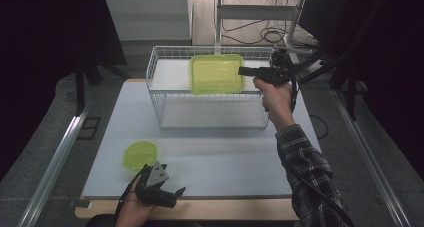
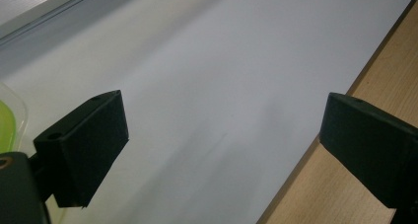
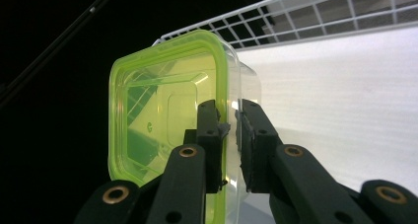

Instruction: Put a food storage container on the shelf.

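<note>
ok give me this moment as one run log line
right gripper: shut on square container rim, over wire basket | left gripper: open, idle | round container: on table

No readable text in these pictures.
The green square container (image 3: 167, 110) has one small raised mark on its lid, like a letter or a logo, but it is too small and too blurred to read. No label, brand, number or sign can be read on any other thing.
</note>
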Tool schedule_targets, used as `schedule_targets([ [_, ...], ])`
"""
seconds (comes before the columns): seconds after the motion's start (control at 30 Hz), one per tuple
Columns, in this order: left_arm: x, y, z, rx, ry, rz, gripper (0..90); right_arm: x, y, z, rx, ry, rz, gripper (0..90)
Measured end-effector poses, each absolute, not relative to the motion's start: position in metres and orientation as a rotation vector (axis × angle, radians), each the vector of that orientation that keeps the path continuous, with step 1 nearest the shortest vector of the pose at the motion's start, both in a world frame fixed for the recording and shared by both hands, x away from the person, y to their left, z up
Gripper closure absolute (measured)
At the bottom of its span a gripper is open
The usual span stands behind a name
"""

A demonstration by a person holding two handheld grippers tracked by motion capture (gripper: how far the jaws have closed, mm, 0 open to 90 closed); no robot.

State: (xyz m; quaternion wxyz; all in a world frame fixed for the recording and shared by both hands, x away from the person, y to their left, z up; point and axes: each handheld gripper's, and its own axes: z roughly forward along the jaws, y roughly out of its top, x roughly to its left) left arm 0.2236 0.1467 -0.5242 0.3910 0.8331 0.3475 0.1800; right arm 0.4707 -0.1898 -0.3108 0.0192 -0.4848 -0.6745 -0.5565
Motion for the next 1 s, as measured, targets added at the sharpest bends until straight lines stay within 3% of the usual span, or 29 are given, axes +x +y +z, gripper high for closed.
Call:
schedule_targets([
  [0.53, 0.224, 0.146, -0.525, 2.14, 0.873, 0.459, 4.2, 0.489, -0.182, -0.313, -1.615, -2.107, -1.714, 79.0],
  [1.0, 0.224, 0.144, -0.526, 2.156, 0.865, 0.459, 4.2, 0.498, -0.172, -0.31, -1.691, -2.333, -1.657, 71.8],
])
